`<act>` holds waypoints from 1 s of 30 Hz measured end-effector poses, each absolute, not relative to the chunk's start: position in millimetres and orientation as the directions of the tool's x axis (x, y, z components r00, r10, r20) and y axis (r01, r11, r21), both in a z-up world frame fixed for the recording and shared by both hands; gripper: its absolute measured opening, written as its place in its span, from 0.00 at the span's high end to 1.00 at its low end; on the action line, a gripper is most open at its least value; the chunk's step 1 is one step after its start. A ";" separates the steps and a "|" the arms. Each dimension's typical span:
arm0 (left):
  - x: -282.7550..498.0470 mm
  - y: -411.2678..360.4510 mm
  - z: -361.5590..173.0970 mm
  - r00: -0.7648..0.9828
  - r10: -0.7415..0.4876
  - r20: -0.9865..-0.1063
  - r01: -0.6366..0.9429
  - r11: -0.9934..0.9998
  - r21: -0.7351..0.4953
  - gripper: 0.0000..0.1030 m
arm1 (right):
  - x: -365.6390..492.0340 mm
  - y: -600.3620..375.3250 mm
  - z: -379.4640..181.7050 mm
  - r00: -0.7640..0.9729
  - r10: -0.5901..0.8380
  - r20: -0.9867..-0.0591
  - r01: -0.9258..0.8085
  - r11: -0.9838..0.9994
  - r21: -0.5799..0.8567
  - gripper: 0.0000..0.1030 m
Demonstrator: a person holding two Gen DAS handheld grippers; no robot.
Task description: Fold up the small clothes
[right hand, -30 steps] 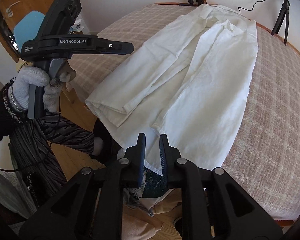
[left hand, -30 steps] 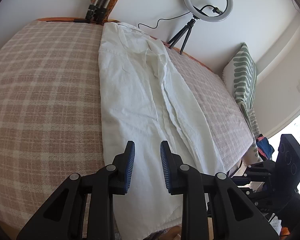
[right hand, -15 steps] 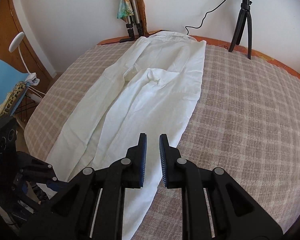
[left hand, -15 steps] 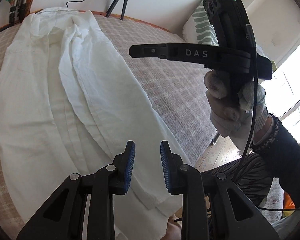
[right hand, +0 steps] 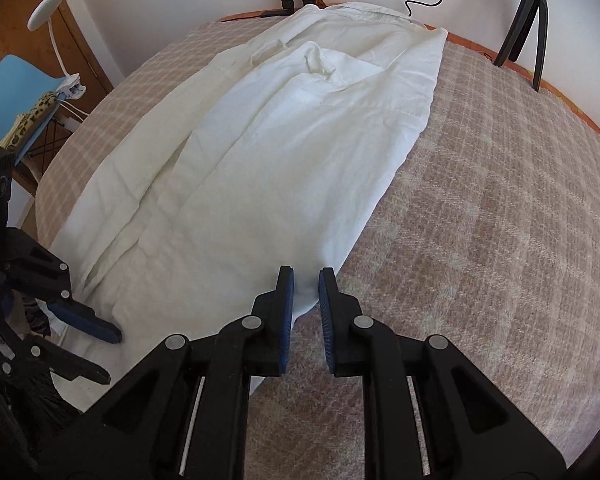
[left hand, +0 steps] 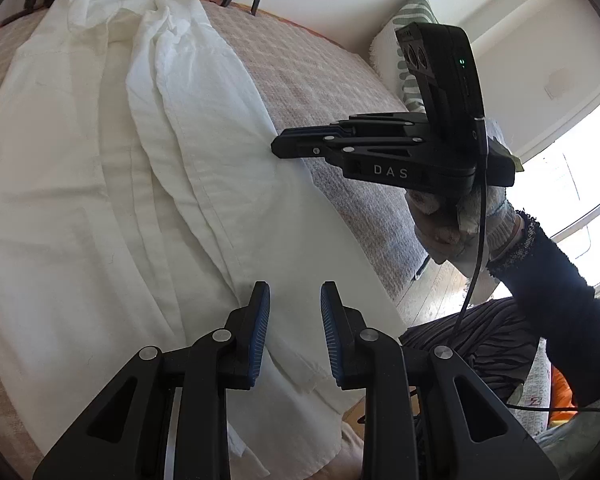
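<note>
- A long white shirt point(right hand: 268, 152) lies lengthwise on the bed, over the pink-and-cream checked bedspread point(right hand: 500, 208), with its collar at the far end by the wall and its hem at the near edge.
- The garment is folded narrow along its length; a raised pleat of fabric point(left hand: 168, 92) runs down its middle in the left wrist view.
- The left tool point(left hand: 294, 322) hangs over the near hem of the shirt, its blue-padded fingers point(left hand: 259, 328) set a moderate gap apart and holding nothing.
- The right tool point(right hand: 305, 312) sits at the shirt's near right edge, its fingers parted only narrowly, with white cloth showing in the gap; whether the pads touch the cloth cannot be told.
- In the left wrist view the right tool point(left hand: 278, 147) points at the shirt's right edge from the right, gripped by a gloved hand point(left hand: 456, 216).
- In the right wrist view the left tool point(right hand: 110, 354) shows at the near left, its fingers spread over the shirt's near corner.
- A black tripod point(right hand: 526, 24) stands at the far right, and a blue chair point(right hand: 8, 96) to the far left.
- A green-patterned pillow point(left hand: 404, 52) rests against the far wall.
</note>
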State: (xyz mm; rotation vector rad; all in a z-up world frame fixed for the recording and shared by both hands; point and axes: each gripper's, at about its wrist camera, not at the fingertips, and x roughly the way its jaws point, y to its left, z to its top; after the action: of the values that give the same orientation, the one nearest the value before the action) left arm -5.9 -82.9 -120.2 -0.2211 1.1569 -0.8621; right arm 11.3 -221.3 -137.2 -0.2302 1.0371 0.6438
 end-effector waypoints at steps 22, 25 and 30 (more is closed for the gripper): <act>-37.1 74.6 -129.9 0.334 -0.588 -0.737 0.101 0.800 -0.592 0.62 | -92.1 -284.3 -147.0 0.181 0.591 -0.786 -0.415 0.771 0.484 0.64; -44.0 72.4 -137.3 0.310 -0.616 -0.725 0.096 0.778 -0.620 0.62 | -92.2 -288.2 -153.2 0.151 0.633 -0.760 -0.398 0.742 0.539 0.64; -53.9 68.2 -144.0 0.275 -0.694 -0.666 0.102 0.710 -0.697 0.62 | -90.6 -297.0 -161.5 0.087 0.732 -0.676 -0.341 0.659 0.670 0.64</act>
State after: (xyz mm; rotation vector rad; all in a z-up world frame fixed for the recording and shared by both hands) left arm -53.9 68.2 -144.0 -0.5980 1.1809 -0.5796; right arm -90.6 -297.0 -161.5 0.3848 1.2452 0.8291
